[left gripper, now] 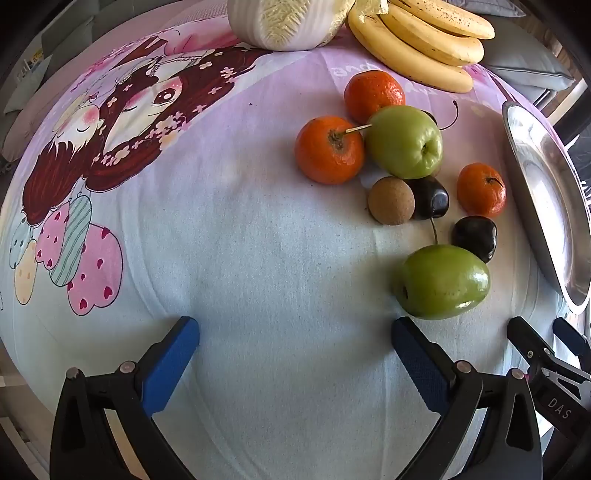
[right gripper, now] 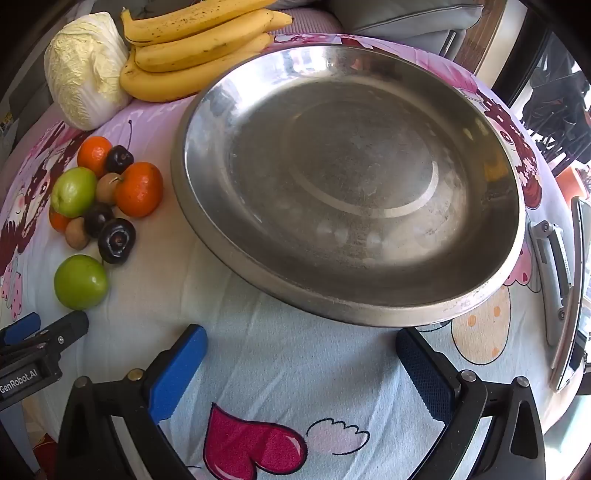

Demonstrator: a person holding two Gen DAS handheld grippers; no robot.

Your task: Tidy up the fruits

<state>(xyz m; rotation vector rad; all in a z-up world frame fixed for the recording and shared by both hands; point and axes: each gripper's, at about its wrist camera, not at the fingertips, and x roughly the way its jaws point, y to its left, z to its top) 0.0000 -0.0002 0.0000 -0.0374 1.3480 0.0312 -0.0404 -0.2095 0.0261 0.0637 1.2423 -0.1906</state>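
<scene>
A pile of small fruit lies on the cartoon-print cloth: a green fruit [left gripper: 445, 281] nearest my left gripper, a second green fruit [left gripper: 404, 141], tangerines [left gripper: 328, 149], a brown kiwi-like fruit [left gripper: 391, 200] and dark cherries [left gripper: 474, 236]. The steel plate [left gripper: 543, 206] stands to their right and holds nothing [right gripper: 258, 266]. My left gripper [left gripper: 295, 328] is open, just short and left of the near green fruit. My right gripper [right gripper: 301, 338] is open and empty at the plate's near rim. The fruit pile shows left in the right wrist view, with the near green fruit [right gripper: 80, 282].
A bunch of bananas [left gripper: 417, 40] and a napa cabbage [left gripper: 288, 22] lie at the far edge of the cloth. A phone or tablet on a metal stand [right gripper: 565, 291] is at the right of the plate. The left gripper's body [right gripper: 40, 350] shows beside the right one.
</scene>
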